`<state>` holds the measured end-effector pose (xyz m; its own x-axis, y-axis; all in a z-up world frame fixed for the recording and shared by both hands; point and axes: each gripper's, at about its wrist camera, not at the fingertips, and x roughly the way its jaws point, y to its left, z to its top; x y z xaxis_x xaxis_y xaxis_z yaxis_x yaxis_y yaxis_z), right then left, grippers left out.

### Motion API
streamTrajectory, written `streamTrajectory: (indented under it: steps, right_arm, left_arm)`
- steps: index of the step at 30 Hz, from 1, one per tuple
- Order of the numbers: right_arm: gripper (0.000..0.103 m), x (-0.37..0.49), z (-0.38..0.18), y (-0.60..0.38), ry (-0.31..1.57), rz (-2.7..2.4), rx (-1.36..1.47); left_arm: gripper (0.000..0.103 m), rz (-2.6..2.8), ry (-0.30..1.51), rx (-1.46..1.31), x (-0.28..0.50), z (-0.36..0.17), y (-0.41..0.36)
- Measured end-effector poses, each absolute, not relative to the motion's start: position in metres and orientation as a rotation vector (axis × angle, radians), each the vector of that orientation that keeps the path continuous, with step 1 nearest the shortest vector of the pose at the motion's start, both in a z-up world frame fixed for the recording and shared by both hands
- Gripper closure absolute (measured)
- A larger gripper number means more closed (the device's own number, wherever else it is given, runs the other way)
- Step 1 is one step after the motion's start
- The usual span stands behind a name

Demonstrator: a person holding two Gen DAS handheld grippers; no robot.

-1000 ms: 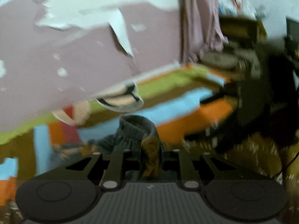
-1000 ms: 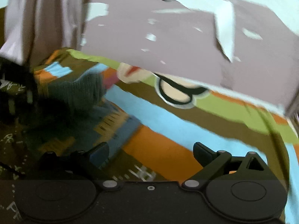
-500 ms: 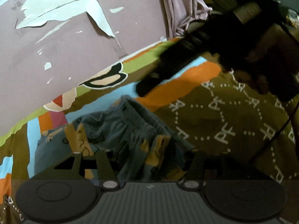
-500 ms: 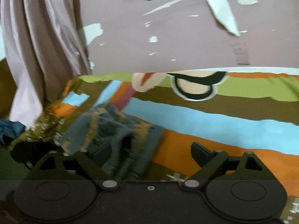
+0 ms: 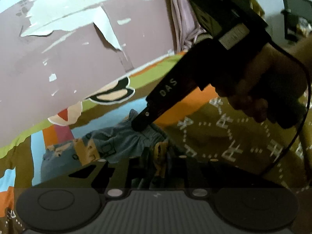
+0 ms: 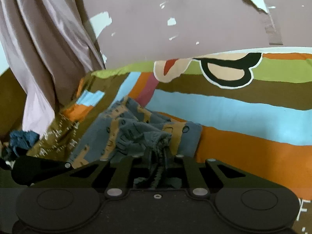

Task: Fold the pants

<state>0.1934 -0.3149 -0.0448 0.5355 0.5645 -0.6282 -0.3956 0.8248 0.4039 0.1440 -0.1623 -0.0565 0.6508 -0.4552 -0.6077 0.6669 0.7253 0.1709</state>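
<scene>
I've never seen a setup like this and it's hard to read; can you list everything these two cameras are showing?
pants: one, grey-blue with tan print, bunched on the bedspread
bedspread: one, striped blue, orange, green and brown, under the pants
wall: mauve paint peeling to pale patches, behind the bed
hanging cloth: one, pale pink, beside the wall
left gripper: black, closed on the pants' waistband
right gripper: black, closed on the pants' fabric
person's hand: one, holding the right gripper's handle

Both views are dimly and evenly lit, with no glare and only soft shadows. Straight lines are bent towards the edges by the fisheye lens, and the corners are blacked out. The peeling mauve painted wall (image 5: 64,66) is slightly smeared.
</scene>
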Motion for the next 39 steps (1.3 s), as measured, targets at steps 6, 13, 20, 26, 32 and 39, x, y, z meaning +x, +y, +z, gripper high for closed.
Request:
streamTrajectory:
  steps: [6, 13, 20, 26, 32, 39]
  right_arm:
    - [0.092, 0.185, -0.048, -0.323, 0.852, 0.534, 0.178]
    - [0.064, 0.176, -0.059, -0.321, 0.873, 0.471, 0.045]
    - [0.011, 0.169, -0.031, -0.300, 0.678, 0.496, -0.067]
    - [0.008, 0.158, -0.038, -0.257, 0.629, 0.617, -0.224]
    - [0.009, 0.136, -0.072, -0.240, 0.691, 0.552, -0.448]
    - [0.007, 0.119, -0.057, -0.273, 0.632, 0.479, -0.331]
  left_arm:
    - [0.083, -0.716, 0.612, 0.377, 0.146, -0.066, -0.169]
    - [0.030, -0.763, 0.699, 0.155, 0.159, -0.067, -0.134]
    - [0.005, -0.471, 0.613, 0.029, 0.178, -0.041, -0.073]
    - [0.005, -0.218, 0.743, 0.058, 0.200, -0.055, -0.050]
    - [0.001, -0.169, 0.781, 0.165, 0.186, -0.078, -0.045]
    - [0.000, -0.188, 0.828, 0.135, 0.180, -0.073, -0.037]
